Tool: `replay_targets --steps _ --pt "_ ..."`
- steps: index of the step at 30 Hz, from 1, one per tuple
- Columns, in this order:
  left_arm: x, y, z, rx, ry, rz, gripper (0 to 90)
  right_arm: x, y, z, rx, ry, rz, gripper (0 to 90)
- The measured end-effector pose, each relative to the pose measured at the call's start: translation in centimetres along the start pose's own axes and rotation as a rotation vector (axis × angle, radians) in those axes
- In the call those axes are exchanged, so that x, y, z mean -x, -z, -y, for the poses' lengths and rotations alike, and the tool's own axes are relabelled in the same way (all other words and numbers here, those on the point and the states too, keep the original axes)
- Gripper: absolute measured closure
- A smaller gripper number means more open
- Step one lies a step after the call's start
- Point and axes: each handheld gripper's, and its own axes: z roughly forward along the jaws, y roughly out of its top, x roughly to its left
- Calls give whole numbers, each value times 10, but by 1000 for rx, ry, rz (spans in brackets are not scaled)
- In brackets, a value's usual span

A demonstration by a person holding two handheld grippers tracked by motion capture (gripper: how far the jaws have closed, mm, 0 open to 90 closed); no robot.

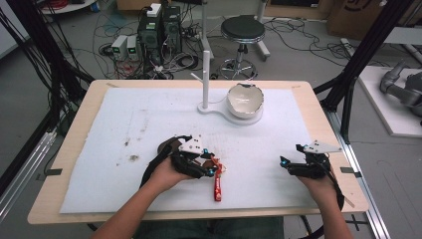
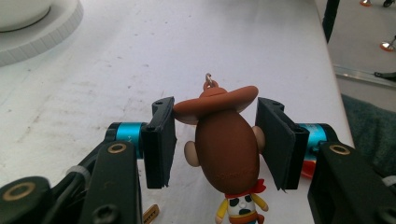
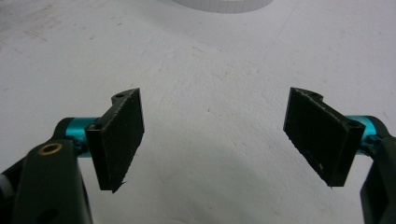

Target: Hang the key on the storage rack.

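We see the left gripper (image 2: 215, 140) with its jaws partly open around the cowboy figurine (image 2: 227, 154): the left pad (image 2: 159, 142) touches the hat brim, the right pad (image 2: 275, 142) sits just beside the head. The figurine lies on the white mat (image 1: 124, 124), near the table's front edge. The right gripper (image 3: 215, 135) hangs wide open over the bare mat, holding nothing.

A pale wooden counter (image 1: 318, 107) is standing on a grey floor (image 1: 298, 55), with a white mat (image 1: 124, 144) covering most of its top. Beyond its far edge, a black round stool (image 1: 242, 29) is sitting on a chrome base, and computer towers (image 1: 159, 30) are standing among tangled cables (image 1: 114, 30). Black frame struts (image 1: 366, 47) are slanting up at both sides. Even light is falling across the scene.
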Motion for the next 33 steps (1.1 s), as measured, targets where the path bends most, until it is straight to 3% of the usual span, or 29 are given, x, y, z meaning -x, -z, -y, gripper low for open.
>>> replay_targets --steps 5,11,20,30,33 --pt "0 9 -6 26 1 1 490 0 -1 0 -2 1 -3 204" --pt "-4 24 -26 92 -1 5 491 -2 -4 -3 -2 5 -10 204" --pt "-12 43 -50 127 -14 -5 491 -2 -9 -5 -3 10 -20 204" --pt "-25 65 -64 181 2 -15 491 -3 -10 -6 -3 16 -23 204" --pt "-29 68 -66 177 6 -14 491 -3 -10 -6 -4 15 -23 204"
